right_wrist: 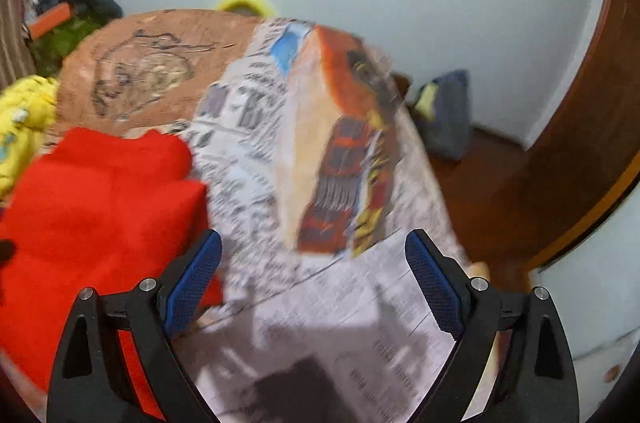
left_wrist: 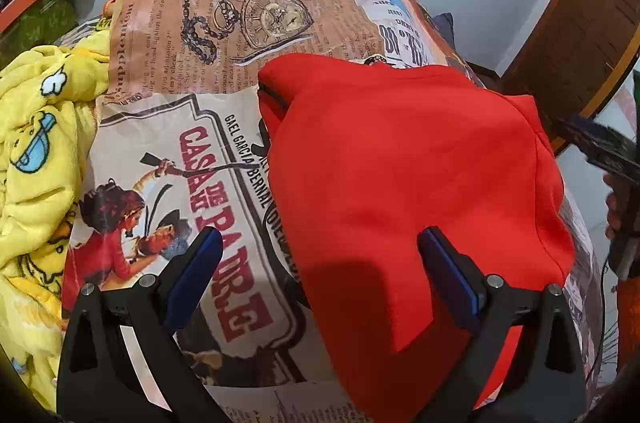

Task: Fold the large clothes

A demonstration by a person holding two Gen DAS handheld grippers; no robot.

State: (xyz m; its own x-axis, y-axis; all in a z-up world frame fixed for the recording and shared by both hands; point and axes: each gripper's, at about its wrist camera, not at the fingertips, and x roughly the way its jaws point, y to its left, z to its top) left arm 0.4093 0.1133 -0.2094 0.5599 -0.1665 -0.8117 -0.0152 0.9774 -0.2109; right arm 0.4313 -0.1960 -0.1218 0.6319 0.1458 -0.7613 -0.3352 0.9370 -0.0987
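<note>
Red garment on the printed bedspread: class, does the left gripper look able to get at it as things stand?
Probably yes. The left gripper stands open just above the red garment, whose near edge lies between the fingers, with nothing seen covering it on the bedspread.

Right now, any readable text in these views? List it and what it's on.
"CASA DE MI PADRE": red title on the printed bedsheet.
"GAEL GARCIA BERNAL": black line beside that title, same sheet.
"Supplement to": brown newspaper panel by the pocket watch print.
Smaller newsprint columns: too small to read.
Right wrist view: motion-blurred, nothing legible.
Red garment: no text.
</note>
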